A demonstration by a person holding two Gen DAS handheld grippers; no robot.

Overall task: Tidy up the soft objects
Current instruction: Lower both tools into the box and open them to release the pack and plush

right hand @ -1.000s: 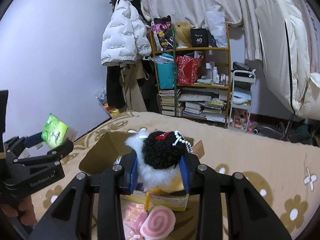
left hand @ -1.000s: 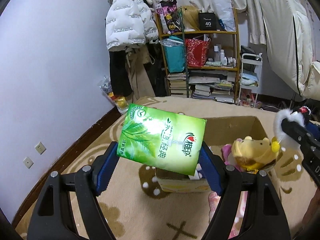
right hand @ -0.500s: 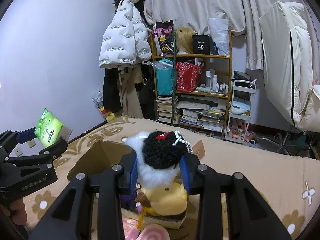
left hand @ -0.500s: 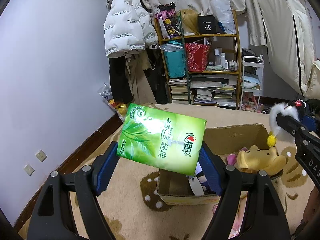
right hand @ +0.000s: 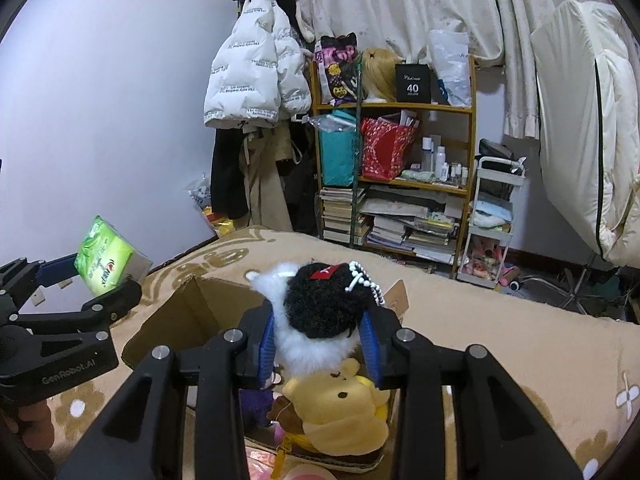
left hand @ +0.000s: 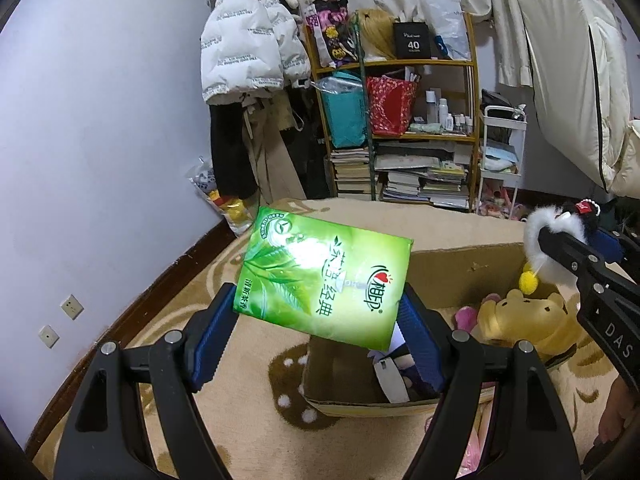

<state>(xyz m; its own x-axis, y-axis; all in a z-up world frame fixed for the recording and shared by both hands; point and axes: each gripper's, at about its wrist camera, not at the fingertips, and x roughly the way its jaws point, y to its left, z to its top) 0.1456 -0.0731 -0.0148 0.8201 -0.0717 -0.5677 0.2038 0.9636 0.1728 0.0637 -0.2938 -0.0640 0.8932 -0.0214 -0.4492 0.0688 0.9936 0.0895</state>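
Two soft items not yet boxed: green tissue pack (left hand: 326, 280) clamped in left gripper (left hand: 316, 340), black-and-white plush (right hand: 316, 316) pinched in right gripper (right hand: 320, 346), both above cardboard box (right hand: 180, 316) already holding yellow bear (right hand: 336, 404).

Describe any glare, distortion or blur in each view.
Left wrist: a white glare patch washes out the tissue pack; fisheye bends the wall, corners are black. Right wrist: the same curving and dark corners; the pack looks overexposed; the plush is sharp.

A wooden shelf (right hand: 394, 168) of books stands against the curtained wall (right hand: 400, 4); a white puffer jacket (right hand: 252, 72) hangs left of it.
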